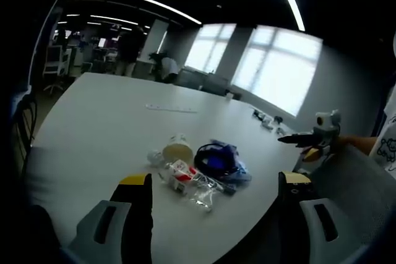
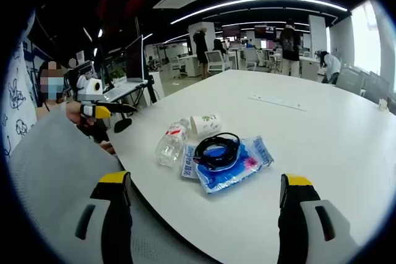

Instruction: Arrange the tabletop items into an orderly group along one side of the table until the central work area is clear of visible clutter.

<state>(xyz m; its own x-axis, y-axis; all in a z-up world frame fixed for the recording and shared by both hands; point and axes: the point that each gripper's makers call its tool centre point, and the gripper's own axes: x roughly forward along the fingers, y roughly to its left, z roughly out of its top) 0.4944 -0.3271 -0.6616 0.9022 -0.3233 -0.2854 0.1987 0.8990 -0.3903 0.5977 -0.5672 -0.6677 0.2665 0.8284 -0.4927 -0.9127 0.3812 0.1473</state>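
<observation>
While jaws gape, bottle [image 2: 171, 143], cup [image 2: 205, 124], perhaps cable [image 2: 216, 149] lie ahead, untouched.

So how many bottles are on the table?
1: a clear plastic bottle lying on its side, left of the blue packet in the right gripper view. Others could be hidden.

white table [image 2: 322, 134], blue packet [image 2: 238, 164], black cable [image 2: 216, 148], clear bottle [image 2: 171, 143].
</observation>
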